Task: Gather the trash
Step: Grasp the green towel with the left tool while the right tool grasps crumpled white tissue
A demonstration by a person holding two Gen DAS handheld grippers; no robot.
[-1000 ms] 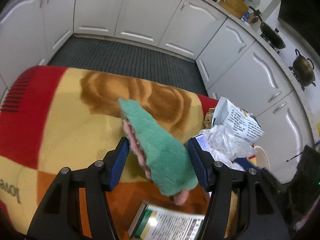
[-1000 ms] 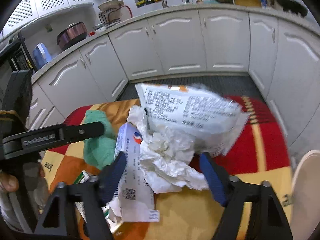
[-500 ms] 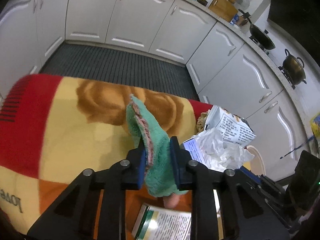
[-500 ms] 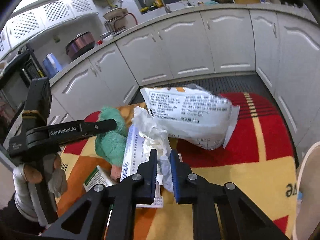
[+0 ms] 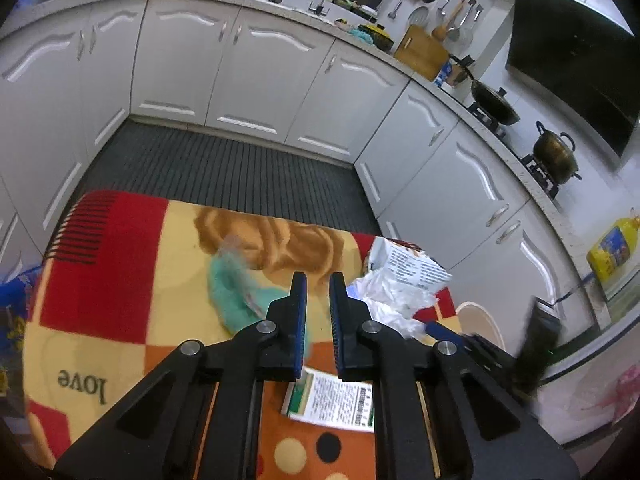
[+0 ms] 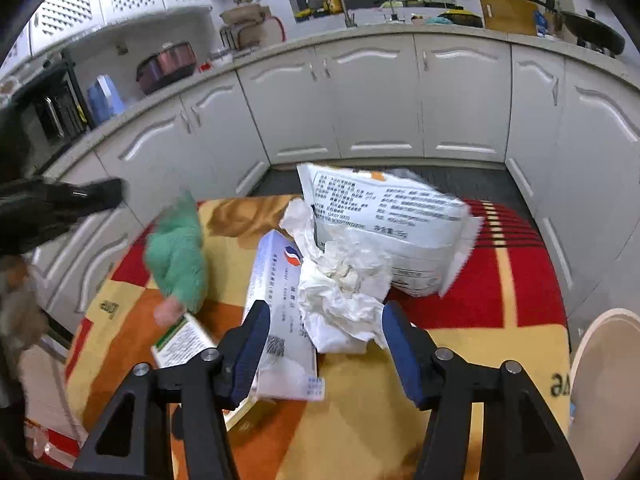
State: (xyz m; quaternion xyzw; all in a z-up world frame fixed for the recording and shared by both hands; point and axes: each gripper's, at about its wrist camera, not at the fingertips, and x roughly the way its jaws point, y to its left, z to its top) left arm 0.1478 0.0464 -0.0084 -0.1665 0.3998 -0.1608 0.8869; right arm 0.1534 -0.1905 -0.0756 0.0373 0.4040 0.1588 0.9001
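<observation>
My left gripper (image 5: 318,280) is shut with nothing between its pads, raised over the patterned blanket (image 5: 120,240). The green fluffy cloth (image 5: 236,292) is out of its jaws, blurred, just left of and below them; the right wrist view shows this cloth (image 6: 176,256) blurred above the blanket. My right gripper (image 6: 325,312) hangs low over the trash pile, its jaws opening, with the crumpled white tissue (image 6: 344,292) between them and no pad pressing on it. A white printed bag (image 6: 384,216), a blue-and-white box (image 6: 280,320) and a small green-and-white box (image 6: 180,340) lie around it.
White kitchen cabinets (image 5: 260,80) curve around a dark ribbed floor mat (image 5: 224,168). A round beige seat (image 6: 600,360) stands right of the blanket's edge. A person's hand (image 6: 16,300) is at the far left of the right wrist view.
The left gripper closed on the green cloth, rose, and the cloth slipped out of its jaws. The right gripper shut on the tissue, then opened again in much the same spot.
</observation>
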